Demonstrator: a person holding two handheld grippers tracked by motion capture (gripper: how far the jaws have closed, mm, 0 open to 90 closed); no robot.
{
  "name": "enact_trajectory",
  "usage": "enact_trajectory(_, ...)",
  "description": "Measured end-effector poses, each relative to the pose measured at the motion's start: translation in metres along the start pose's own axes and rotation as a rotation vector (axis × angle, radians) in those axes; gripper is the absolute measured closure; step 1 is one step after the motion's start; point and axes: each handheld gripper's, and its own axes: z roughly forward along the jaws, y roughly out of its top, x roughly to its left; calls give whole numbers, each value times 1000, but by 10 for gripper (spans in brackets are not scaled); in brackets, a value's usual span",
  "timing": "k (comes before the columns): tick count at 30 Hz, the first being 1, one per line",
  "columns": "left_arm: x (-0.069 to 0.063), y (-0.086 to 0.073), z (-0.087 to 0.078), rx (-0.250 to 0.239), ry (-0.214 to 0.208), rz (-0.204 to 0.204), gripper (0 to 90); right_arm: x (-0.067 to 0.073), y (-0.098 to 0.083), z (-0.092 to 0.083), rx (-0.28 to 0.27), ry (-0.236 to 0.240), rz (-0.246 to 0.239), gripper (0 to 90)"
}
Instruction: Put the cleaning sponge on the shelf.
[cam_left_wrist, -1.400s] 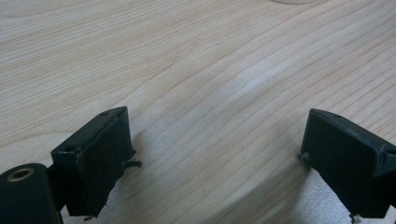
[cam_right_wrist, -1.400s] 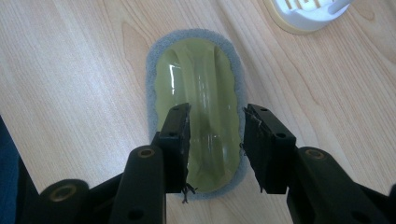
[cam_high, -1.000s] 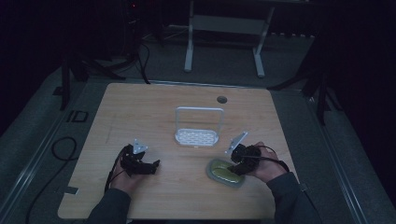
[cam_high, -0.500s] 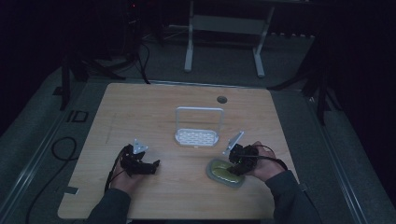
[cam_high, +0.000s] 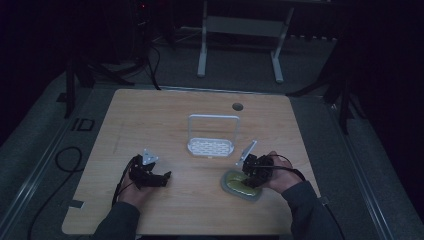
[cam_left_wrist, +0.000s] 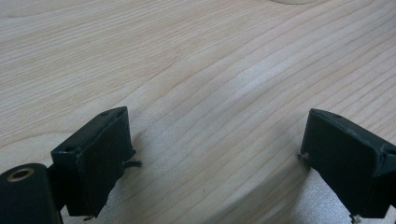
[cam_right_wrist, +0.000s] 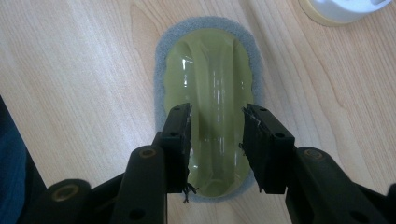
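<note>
Tongs first: we are holding the right tongs (cam_right_wrist: 215, 140) partly open over an olive-green oval pad with a grey foam rim (cam_right_wrist: 205, 88), its jaws standing either side of the glossy raised middle; whether they are touching it we cannot tell. In the high view the right tongs (cam_high: 255, 172) are sitting over that pad (cam_high: 240, 184) near the counter's front right. We are keeping the left tongs (cam_left_wrist: 215, 158) wide open with nothing between the jaws, low over bare wood at the front left (cam_high: 150, 175). Pale wood-grain counter (cam_high: 165, 115) is lying under everything. A white perforated tray with a tall loop handle (cam_high: 212, 145) is standing at mid-counter, looking empty. Dark grey floor is surrounding us.
</note>
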Motion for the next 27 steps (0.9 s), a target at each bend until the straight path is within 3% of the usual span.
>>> enact_trajectory(27,0,0,0,-1,0,-1,87,-5,11,10,84,24,-29,630)
